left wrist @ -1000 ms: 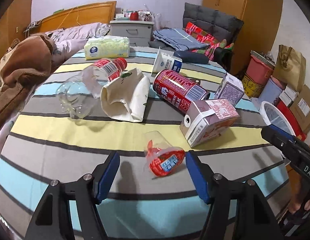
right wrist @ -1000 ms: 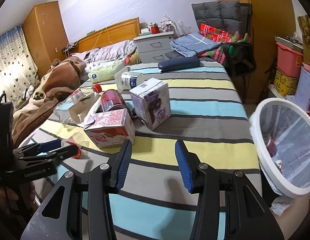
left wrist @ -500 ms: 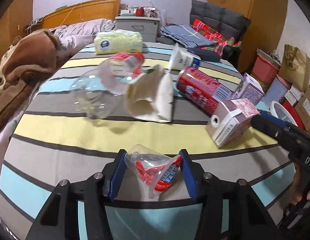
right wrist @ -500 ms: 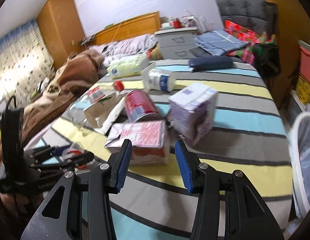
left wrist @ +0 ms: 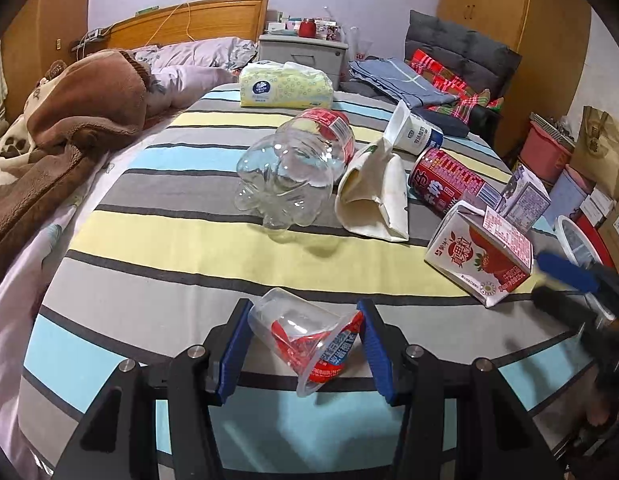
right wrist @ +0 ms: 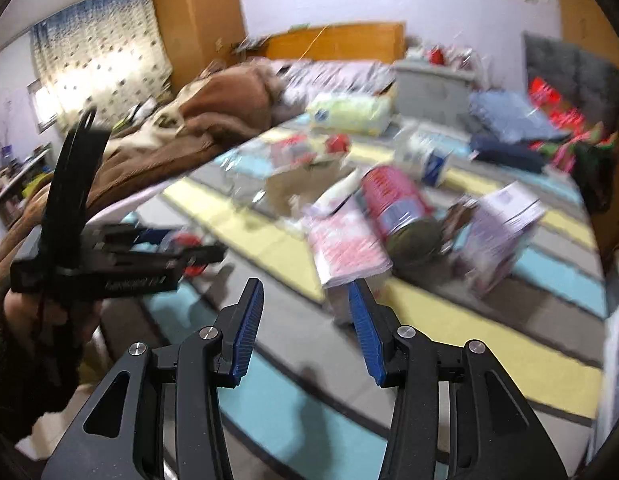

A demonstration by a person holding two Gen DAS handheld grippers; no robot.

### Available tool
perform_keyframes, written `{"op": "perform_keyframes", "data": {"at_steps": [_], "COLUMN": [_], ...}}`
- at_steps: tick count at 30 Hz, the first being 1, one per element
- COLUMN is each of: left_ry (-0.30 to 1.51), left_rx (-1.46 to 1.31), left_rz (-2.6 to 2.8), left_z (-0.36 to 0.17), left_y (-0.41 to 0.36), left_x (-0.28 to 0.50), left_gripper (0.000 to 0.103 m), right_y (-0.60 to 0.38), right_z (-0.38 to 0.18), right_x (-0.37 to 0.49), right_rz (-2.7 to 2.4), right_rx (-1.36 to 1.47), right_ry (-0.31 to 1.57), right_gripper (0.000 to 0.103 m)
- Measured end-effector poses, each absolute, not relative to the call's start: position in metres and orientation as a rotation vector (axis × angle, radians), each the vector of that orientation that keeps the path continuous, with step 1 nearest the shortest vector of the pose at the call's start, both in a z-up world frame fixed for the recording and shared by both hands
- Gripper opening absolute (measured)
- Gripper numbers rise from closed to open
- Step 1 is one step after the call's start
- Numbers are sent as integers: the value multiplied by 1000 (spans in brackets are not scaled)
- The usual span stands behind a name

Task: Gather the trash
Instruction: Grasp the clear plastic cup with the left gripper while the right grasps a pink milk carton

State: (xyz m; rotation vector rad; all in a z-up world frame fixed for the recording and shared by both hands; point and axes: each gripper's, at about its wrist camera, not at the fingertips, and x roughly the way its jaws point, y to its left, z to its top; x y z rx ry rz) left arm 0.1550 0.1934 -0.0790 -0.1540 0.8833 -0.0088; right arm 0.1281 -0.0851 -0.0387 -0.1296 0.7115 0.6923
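Note:
My left gripper [left wrist: 303,342] is shut on a clear plastic cup with a red label [left wrist: 309,340], held just above the striped table [left wrist: 169,264]. On the table lie a clear plastic bottle [left wrist: 293,176], a cream paper bag [left wrist: 373,196], a red can [left wrist: 449,180], a strawberry milk carton [left wrist: 481,256], a purple carton [left wrist: 525,200] and a white yogurt cup [left wrist: 413,132]. My right gripper [right wrist: 305,320] is open and empty, close in front of the milk carton [right wrist: 345,248]. The right wrist view is blurred; it shows the left gripper [right wrist: 181,252] at the left.
A tissue pack [left wrist: 285,90] lies at the table's far end. A bed with a brown blanket [left wrist: 69,120] runs along the left. A white bin rim [left wrist: 577,240] stands off the table's right side, near boxes and a pink basket [left wrist: 545,152].
My left gripper closed on the plastic cup and lifted it slightly. My right gripper swung left toward the milk carton, away from the bin.

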Motion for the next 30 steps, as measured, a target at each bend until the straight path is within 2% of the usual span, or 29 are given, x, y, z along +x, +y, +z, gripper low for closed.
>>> {"op": "perform_keyframes", "data": {"at_steps": [4, 7, 16, 21, 22, 23, 25, 30], "left_ry": [885, 885, 886, 879, 878, 876, 875, 876], "left_rx": [-159, -163, -164, -201, -205, -206, -195, -185], "left_rz": [-17, -19, -30, -34, -32, -29, -12, -15], "left_z": [-79, -79, -80, -80, -80, -80, -81, -80], "left_y": [193, 192, 188, 192, 192, 193, 192, 191], "left_x": [157, 156, 155, 158, 158, 158, 159, 158], "left_gripper": [53, 53, 62, 63, 63, 63, 54, 53], "right_y": [-95, -84, -61, -59, -60, -61, -64, -69], "right_z": [-34, -42, -58, -60, -60, -60, -60, -57], "right_x": [140, 153, 165, 169, 169, 169, 169, 166], "right_rz": [601, 626, 634, 592, 583, 582, 577, 573], "right_rx": [-71, -79, -135, -156, -154, -150, -144, -121], "right_ry": [666, 703, 802, 825, 828, 829, 826, 812], "right_gripper": [48, 63, 63, 63, 61, 54, 42, 39]}}
